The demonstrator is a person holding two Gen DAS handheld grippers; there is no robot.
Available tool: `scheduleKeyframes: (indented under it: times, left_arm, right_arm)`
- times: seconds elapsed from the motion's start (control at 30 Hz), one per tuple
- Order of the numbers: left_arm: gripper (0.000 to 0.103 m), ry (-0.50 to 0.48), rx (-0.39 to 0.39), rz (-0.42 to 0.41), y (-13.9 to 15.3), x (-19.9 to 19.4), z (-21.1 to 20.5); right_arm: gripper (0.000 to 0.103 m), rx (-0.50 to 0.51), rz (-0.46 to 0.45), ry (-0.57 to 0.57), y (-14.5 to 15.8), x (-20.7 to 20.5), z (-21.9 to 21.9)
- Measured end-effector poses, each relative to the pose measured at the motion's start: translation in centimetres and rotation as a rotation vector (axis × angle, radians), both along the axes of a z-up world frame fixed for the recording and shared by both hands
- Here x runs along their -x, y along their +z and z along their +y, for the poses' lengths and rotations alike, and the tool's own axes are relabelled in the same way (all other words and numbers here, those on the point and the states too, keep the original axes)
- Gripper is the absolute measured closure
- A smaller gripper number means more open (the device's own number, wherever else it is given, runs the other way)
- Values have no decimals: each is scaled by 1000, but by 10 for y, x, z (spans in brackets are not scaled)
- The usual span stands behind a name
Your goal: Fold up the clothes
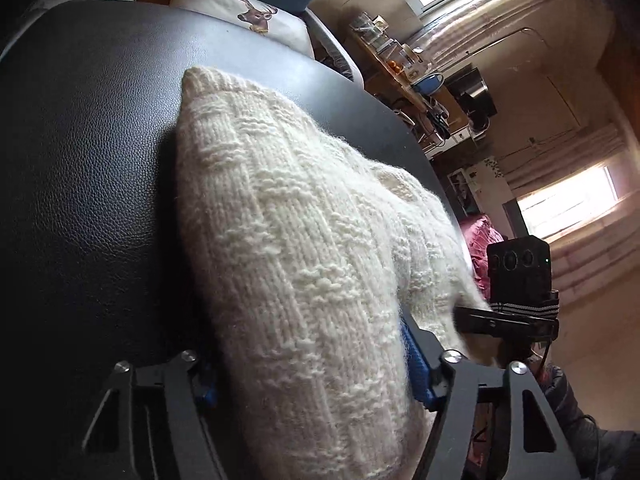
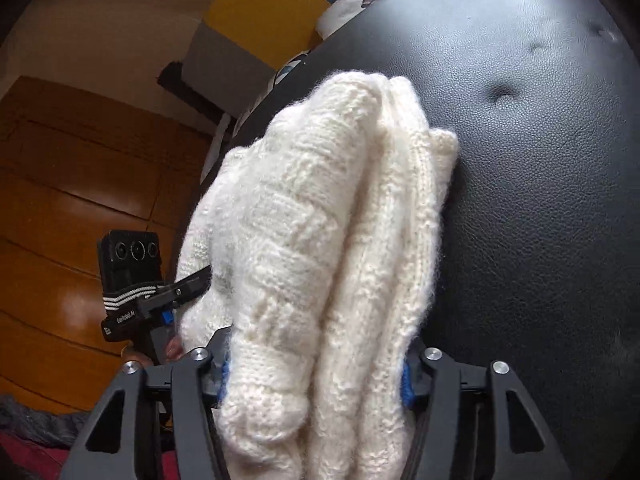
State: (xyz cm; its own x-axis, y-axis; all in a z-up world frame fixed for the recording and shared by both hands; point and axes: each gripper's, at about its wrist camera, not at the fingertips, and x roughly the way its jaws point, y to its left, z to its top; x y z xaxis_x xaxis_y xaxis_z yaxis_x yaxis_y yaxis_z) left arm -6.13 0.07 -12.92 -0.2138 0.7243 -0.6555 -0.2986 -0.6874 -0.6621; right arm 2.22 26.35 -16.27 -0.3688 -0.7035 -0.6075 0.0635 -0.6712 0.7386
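Jaws of both the left gripper (image 1: 312,372) and right gripper (image 2: 314,372) clamp the folded cream sweater (image 1: 288,240); black leather seat (image 1: 88,160) bare alongside, its edge near the sweater.

"GenRobot.AI" — on the left tongs (image 2: 176,300).

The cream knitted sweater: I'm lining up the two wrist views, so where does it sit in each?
Left wrist view: the cream knitted sweater runs from bottom centre up to upper left of centre, clamped in the left gripper.
Right wrist view: the sweater fills the centre, bunched in the right gripper.
Shared landmark: the black leather seat beneath it.
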Motion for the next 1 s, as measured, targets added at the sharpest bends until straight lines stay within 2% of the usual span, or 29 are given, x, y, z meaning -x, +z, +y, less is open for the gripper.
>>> scheduleKeyframes:
  times: [0.2, 0.4, 0.77, 1.0]
  left_arm:
    - [49, 4, -3, 68, 7, -16, 6]
    - [50, -112, -25, 133, 21, -15, 38]
    - [50, -394, -43, 244, 68, 22, 185]
    - [50, -510, -30, 265, 82, 44, 281]
  right_arm:
    - [49, 17, 67, -97, 2, -27, 6]
    - [50, 33, 107, -210, 10, -48, 41]
    - [50, -22, 183, -476, 39, -72, 140]
    - [50, -80, 195, -583, 45, -66, 219]
